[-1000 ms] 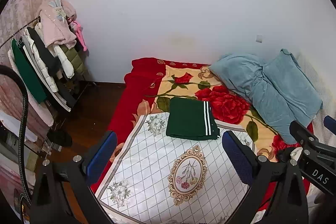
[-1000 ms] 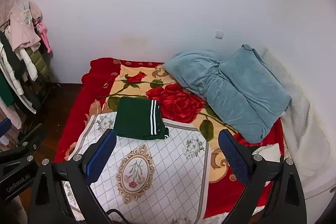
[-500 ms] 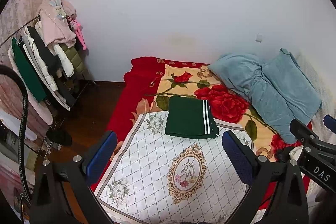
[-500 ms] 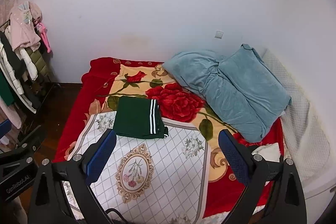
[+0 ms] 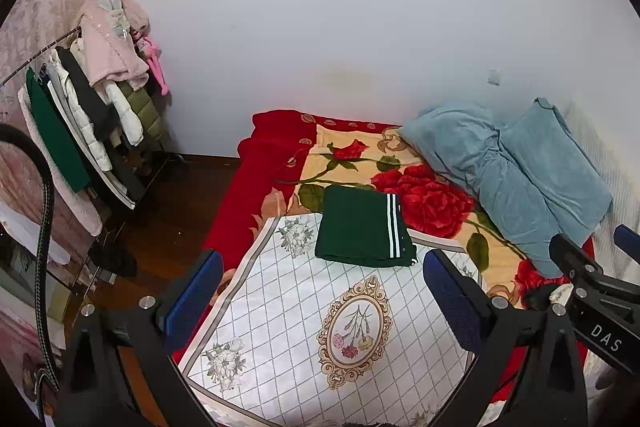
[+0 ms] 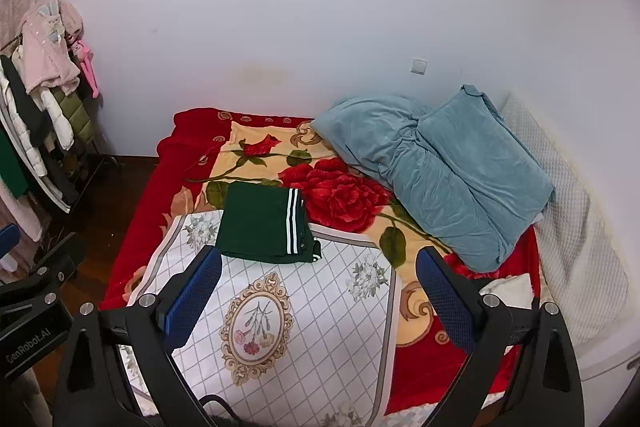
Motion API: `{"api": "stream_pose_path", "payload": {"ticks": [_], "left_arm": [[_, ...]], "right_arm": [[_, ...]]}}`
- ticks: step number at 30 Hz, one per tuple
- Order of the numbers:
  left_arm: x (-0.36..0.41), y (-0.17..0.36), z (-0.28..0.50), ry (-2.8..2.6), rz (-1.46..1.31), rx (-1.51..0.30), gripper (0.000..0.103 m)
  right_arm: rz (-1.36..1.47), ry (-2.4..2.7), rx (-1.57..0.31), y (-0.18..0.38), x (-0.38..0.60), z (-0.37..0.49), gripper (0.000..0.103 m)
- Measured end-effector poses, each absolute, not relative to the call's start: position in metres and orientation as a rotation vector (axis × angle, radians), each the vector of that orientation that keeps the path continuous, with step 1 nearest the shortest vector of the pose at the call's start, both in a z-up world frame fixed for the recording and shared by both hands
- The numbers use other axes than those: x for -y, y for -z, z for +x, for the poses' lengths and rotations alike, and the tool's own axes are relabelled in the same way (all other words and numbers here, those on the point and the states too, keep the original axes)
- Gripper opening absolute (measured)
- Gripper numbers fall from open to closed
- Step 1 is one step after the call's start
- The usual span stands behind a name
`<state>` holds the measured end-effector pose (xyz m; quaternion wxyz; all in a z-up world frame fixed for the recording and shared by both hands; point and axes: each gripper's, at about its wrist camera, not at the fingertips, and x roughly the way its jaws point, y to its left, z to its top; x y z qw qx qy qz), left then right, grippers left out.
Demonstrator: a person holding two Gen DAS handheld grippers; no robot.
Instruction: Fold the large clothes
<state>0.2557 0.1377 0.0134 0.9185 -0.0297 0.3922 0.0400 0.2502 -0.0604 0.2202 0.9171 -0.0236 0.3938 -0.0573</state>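
A dark green garment with white stripes lies folded into a neat rectangle on the bed, at the far edge of a white quilted cloth. It also shows in the right wrist view. My left gripper is open and empty, held above the white cloth, short of the garment. My right gripper is open and empty too, also above the cloth. Neither touches the garment.
A red rose blanket covers the bed. A blue duvet is heaped at the right against the wall. A clothes rack with hanging coats stands left, over dark wooden floor. The right gripper's body shows at right.
Both views have shifted very slightly; the folded garment lies where it was. Both grippers stay open.
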Motion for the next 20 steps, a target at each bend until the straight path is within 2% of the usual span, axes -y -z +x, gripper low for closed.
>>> {"api": "stream_pose_path", "payload": {"ticks": [20], "left_arm": [[-0.1351,-0.0136,0.2577,-0.079,-0.070,-0.817,0.102]], "right_arm": [[-0.054,0.110,-0.808,-0.2232,0.0609,0.2552,0.099]]}}
